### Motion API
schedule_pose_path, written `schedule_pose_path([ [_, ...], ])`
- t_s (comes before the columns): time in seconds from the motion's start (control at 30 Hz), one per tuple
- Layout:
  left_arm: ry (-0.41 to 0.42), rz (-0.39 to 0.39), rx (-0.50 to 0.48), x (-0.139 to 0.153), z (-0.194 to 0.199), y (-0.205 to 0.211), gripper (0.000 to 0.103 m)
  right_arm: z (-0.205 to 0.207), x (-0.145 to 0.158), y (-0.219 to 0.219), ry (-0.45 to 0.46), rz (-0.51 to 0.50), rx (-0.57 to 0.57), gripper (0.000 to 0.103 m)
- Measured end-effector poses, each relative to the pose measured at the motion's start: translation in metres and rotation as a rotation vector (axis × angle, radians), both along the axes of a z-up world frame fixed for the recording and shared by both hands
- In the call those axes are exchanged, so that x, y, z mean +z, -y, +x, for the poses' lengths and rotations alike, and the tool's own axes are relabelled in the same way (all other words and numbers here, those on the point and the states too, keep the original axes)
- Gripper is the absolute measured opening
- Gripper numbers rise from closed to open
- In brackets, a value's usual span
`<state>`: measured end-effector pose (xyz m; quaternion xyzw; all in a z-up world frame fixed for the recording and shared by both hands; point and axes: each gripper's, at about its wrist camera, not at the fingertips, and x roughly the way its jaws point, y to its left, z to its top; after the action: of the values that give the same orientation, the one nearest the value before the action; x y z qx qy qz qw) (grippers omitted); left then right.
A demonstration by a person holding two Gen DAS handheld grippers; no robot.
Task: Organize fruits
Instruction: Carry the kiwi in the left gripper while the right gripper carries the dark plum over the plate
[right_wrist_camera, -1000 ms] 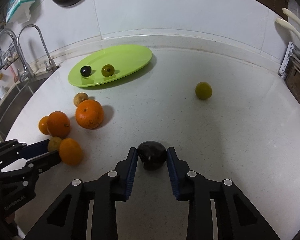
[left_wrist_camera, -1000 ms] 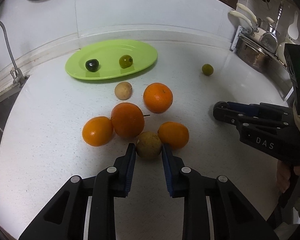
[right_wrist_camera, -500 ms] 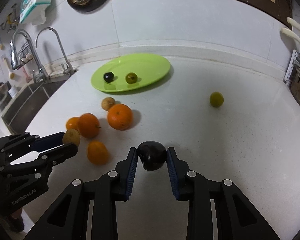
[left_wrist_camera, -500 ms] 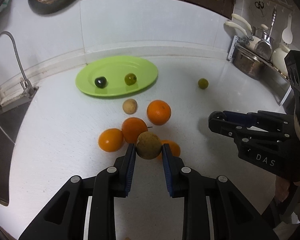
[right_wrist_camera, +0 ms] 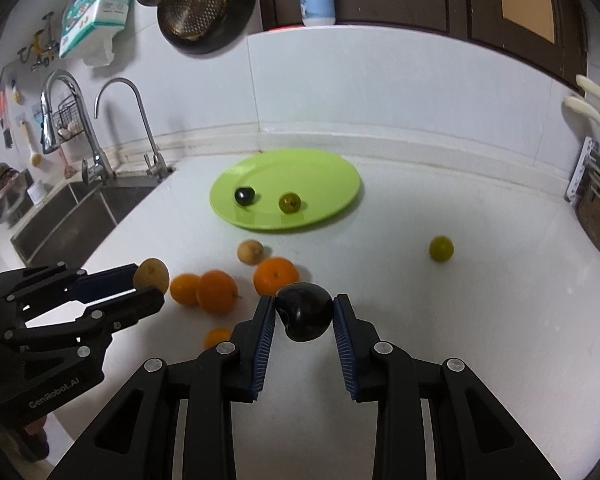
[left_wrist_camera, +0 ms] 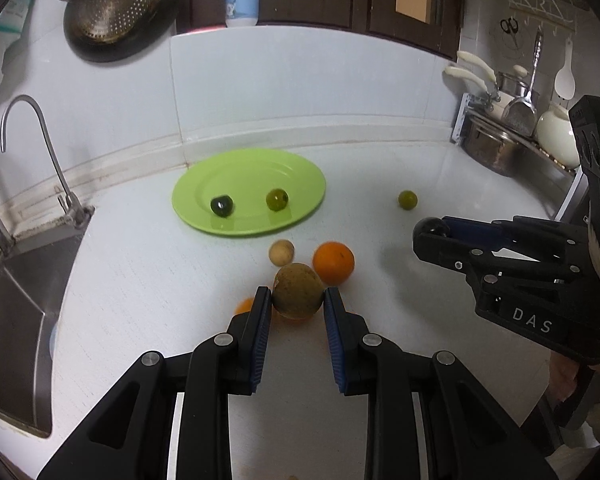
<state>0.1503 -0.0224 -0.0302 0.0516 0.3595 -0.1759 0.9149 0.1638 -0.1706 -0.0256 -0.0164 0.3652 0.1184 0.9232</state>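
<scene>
My left gripper [left_wrist_camera: 298, 300] is shut on a tan-brown round fruit [left_wrist_camera: 299, 295] and holds it above the counter; it also shows in the right wrist view [right_wrist_camera: 151, 274]. My right gripper [right_wrist_camera: 304, 310] is shut on a dark purple fruit [right_wrist_camera: 305, 311], also raised. A green plate [left_wrist_camera: 300, 172] at the back holds a dark fruit [left_wrist_camera: 221, 205] and a green fruit [left_wrist_camera: 277, 199]. Several oranges [right_wrist_camera: 276, 275] and a small tan fruit [right_wrist_camera: 250, 251] lie on the counter below. A green fruit [right_wrist_camera: 441, 248] lies alone at the right.
A sink [right_wrist_camera: 68, 212] with taps [right_wrist_camera: 120, 92] is at the left. A metal pot and utensil rack [left_wrist_camera: 500, 136] stand at the right. A colander [right_wrist_camera: 196, 4] hangs on the white wall. The counter edge runs along the left.
Both grippers have risen higher above the counter with their fruits, so the plate and oranges look farther away. The grip on each fruit is unchanged.
</scene>
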Motion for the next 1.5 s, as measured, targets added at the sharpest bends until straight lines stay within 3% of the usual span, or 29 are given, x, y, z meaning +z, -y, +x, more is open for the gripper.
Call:
schedule_pose_path([
  [0.4, 0.098, 0.009, -0.010, 0.028, 0.037, -0.017, 0.027, 0.029, 0.024, -0.018, 0.077, 0.022, 0.003, 0.031],
  [0.87, 0.093, -0.011, -0.030, 0.040, 0.097, -0.025, 0.027, 0.085, 0.043, -0.042, 0.114, 0.036, 0.023, 0.031],
  [1.2, 0.067, 0.010, -0.052, 0.039, 0.151, -0.027, 0.027, 0.137, 0.043, -0.051, 0.072, 0.024, 0.020, 0.031],
  [1.5, -0.033, 0.022, -0.064, 0.014, 0.204, -0.030, 0.027, 0.191, 0.012, -0.051, -0.040, -0.022, -0.002, 0.031],
])
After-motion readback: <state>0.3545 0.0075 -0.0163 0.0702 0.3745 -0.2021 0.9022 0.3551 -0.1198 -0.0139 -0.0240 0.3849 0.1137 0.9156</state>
